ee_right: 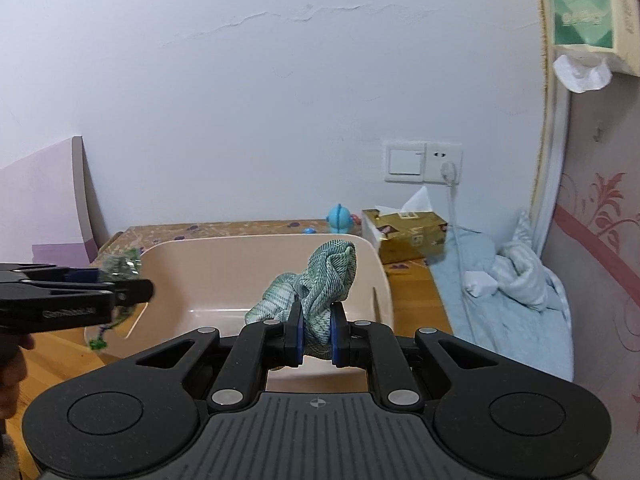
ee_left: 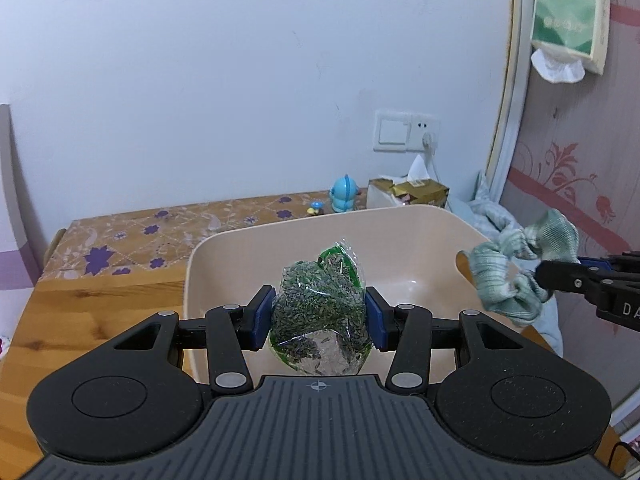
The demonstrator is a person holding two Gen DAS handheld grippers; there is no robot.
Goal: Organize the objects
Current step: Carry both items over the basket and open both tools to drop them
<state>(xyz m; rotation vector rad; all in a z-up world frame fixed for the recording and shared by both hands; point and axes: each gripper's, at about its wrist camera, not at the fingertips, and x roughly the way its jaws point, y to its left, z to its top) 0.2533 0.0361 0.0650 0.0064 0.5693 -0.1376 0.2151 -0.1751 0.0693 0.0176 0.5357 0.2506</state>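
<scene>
Clear plastic bag of dried green herbs [ee_left: 318, 308] stands upright, clamped in the left gripper [ee_left: 318, 318] over the beige plastic tub [ee_left: 400, 232]; right gripper [ee_right: 316, 334] clenches the green-white knitted cloth [ee_right: 320, 280] above the tub's right side; both only need lowering.

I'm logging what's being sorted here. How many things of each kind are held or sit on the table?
Held items: 2, clear bag of dried herbs in left gripper, green cloth in right gripper
Bins: 1, beige bin
Tissue boxes on the table: 1, gold tissue box
Toys: 1, blue toy figure
Total: 5
</scene>
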